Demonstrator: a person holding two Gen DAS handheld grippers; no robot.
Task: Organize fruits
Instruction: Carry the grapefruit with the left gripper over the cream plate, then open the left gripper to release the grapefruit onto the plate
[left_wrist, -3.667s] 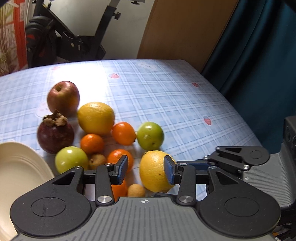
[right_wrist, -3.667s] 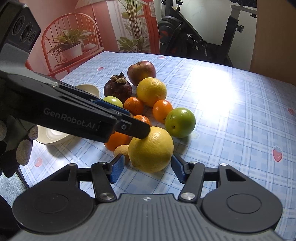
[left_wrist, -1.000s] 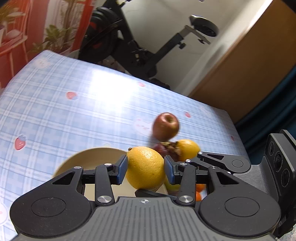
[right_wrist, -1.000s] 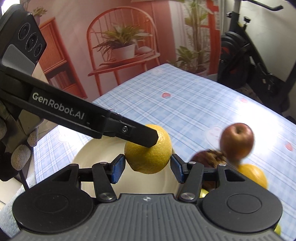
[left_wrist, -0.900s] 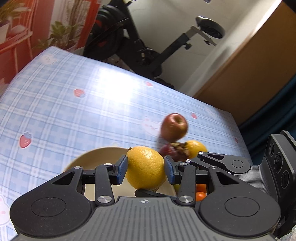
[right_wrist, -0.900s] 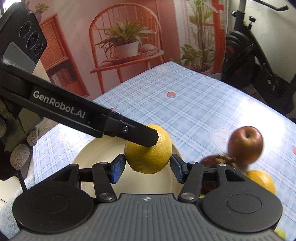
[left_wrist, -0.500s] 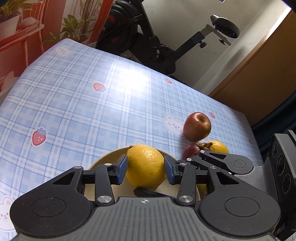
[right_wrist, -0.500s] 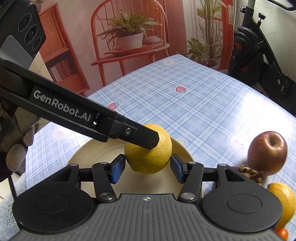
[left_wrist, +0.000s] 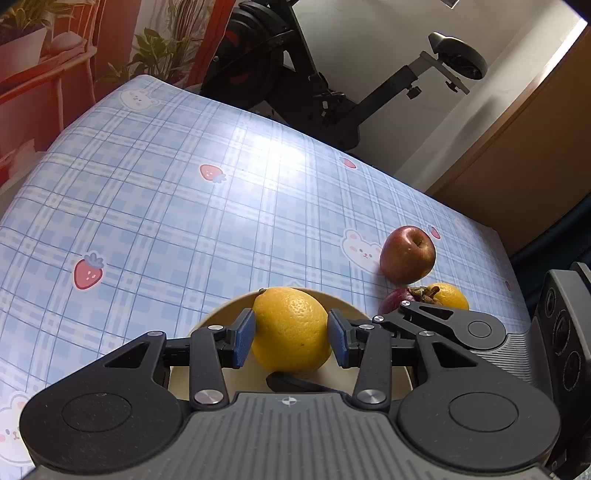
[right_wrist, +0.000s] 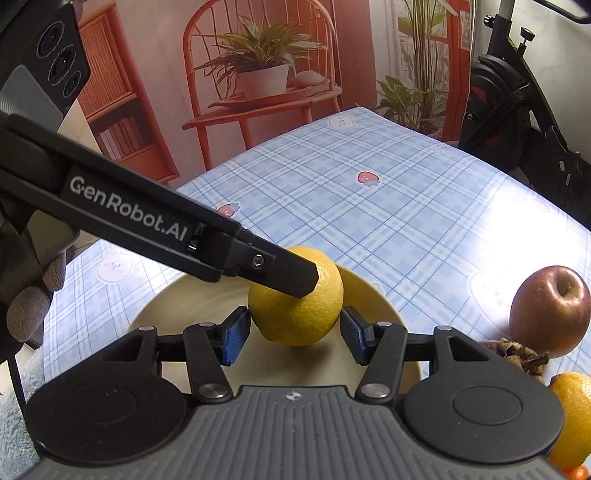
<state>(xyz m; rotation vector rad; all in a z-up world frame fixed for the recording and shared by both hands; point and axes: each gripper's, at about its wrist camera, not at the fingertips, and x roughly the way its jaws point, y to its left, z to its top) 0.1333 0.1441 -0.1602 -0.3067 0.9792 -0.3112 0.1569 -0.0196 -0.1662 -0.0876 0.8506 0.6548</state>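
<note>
A large yellow citrus sits on or just over the cream plate; contact is hidden. My left gripper is shut on it, blue pads on both sides. My right gripper brackets the same citrus over the plate with small gaps at its pads. The left gripper's finger lies across the fruit's top in the right wrist view.
A red apple, a dark mangosteen and another yellow citrus lie on the checked tablecloth right of the plate. An exercise bike and a red chair with a potted plant stand beyond the table.
Both grippers carried the yellow citrus from the fruit pile over to the plate and lowered it. In the last half second the view shifted slightly; the grip looks the same.
</note>
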